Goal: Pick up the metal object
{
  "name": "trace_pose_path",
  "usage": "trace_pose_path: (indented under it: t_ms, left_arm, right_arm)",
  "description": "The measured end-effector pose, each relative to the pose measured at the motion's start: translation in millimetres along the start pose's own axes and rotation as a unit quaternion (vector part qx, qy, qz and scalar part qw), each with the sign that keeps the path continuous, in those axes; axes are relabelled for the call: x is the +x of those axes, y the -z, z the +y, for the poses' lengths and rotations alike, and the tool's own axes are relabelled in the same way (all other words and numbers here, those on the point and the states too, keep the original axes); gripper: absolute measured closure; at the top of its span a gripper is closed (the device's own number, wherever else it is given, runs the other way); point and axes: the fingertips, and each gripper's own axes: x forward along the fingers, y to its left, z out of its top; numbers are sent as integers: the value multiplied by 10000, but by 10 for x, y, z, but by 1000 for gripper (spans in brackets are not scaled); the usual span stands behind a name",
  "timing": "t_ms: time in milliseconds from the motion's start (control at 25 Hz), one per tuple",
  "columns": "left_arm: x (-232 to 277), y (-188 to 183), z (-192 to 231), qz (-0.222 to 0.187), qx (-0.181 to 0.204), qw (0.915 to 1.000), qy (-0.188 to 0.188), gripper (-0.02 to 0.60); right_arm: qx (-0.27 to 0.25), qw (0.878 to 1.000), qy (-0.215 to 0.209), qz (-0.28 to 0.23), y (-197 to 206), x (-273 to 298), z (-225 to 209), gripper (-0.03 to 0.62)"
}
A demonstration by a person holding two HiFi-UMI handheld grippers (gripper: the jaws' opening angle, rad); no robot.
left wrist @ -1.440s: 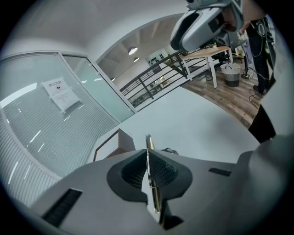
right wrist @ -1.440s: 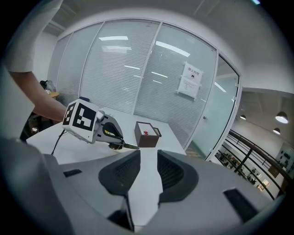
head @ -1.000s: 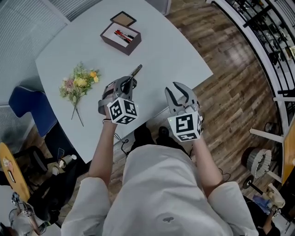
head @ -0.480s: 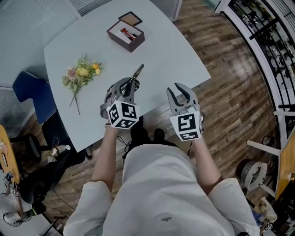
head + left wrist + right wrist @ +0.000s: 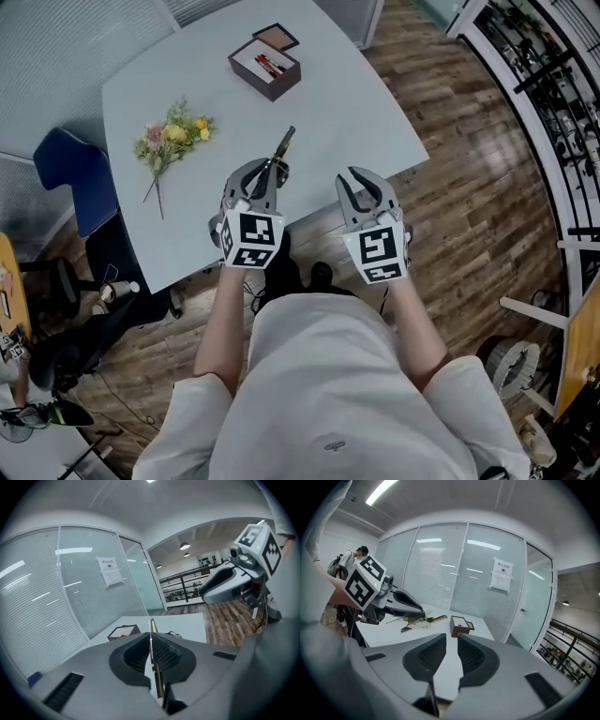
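Note:
The metal object [image 5: 282,146] is a slim brass-coloured tool with a dark end. My left gripper [image 5: 266,172] is shut on it and holds it above the white table [image 5: 356,112], its tip pointing away from me. In the left gripper view the tool [image 5: 153,641] stands edge-on, pinched between the ribbed pads. The right gripper view shows it [image 5: 432,619] sticking out of the left gripper [image 5: 421,614]. My right gripper [image 5: 362,187] hovers beside the left one, over the table's near edge. Its jaws [image 5: 451,654] are closing, with a narrow gap and nothing between them.
A small bouquet of flowers [image 5: 171,137] lies at the table's left. A dark brown open box [image 5: 267,65] with red items stands at the far side. A blue chair [image 5: 67,178] sits left of the table. Wooden floor [image 5: 469,187] and a railing lie to the right.
The right gripper's jaws have narrowed. The left gripper still holds the metal tool, and both grippers stay side by side near the table's front edge.

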Motion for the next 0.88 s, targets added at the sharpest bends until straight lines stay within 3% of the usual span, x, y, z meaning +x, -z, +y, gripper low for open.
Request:
trace_pose_path:
  t_ms: [160,600,880]
  left_arm:
    - [-149,-66,-42,-149,-369,9992,-79,557]
    - [-461,-127,-123,-462,-935,9944,-163,557]
    - [-568,-142,-170,-555,-1040,9929,-144,557]
  right_arm:
    - [95,9998,-137,-56,3,-58,81,523]
    - [286,9986,-392,-220,-61,-180,237,559]
    - [492,9975,-407,-292,-86,-211,284,577]
